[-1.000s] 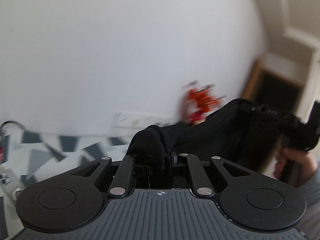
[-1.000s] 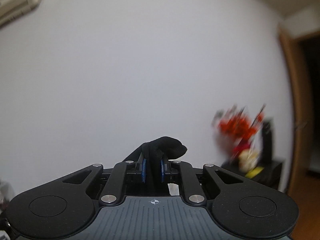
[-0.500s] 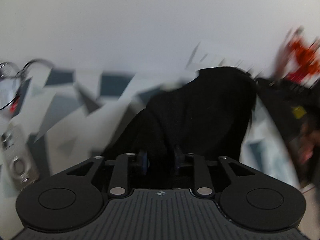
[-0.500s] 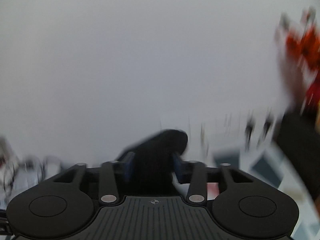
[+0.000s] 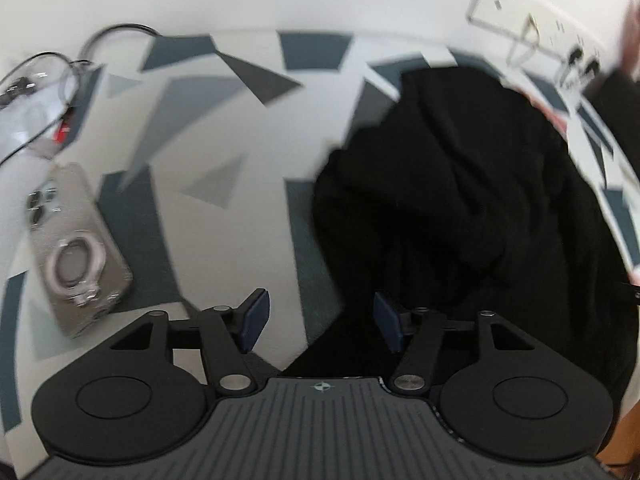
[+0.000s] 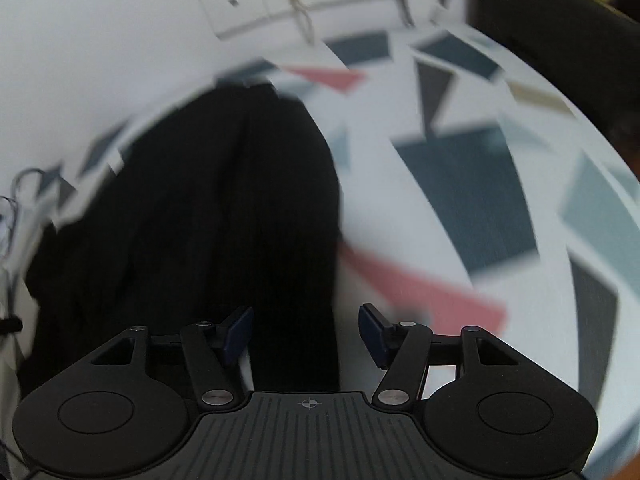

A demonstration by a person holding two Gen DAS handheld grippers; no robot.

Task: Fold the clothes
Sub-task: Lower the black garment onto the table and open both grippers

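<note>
Left wrist view shows the left tongs (image 5: 320,322) spread wide with nothing between the blue pads, hanging over a patterned surface (image 5: 224,128) of grey and white shapes that could be a tabletop cloth or a bedspread. A second ago both tongs were pinched on bunched black fabric held up against the white wall; half a second ago they were swinging down with it. Now the black garment (image 5: 460,208) lies in a rumpled heap on the surface, ahead and to the right of the left tongs, its near edge passing under the right-hand pad. The right tongs (image 6: 306,334) are just as wide apart and hold nothing, with the same garment (image 6: 208,208) lying ahead and to their left. The release suggests the cloth has been laid down, either to be spread for folding or as one fold set in place.

Both views are smeared by motion. The black fabric shows almost no seams or edges, so its type and any fold lines cannot be made out. A phone (image 5: 76,252) lies to the left, beside cables (image 5: 48,68).
</note>
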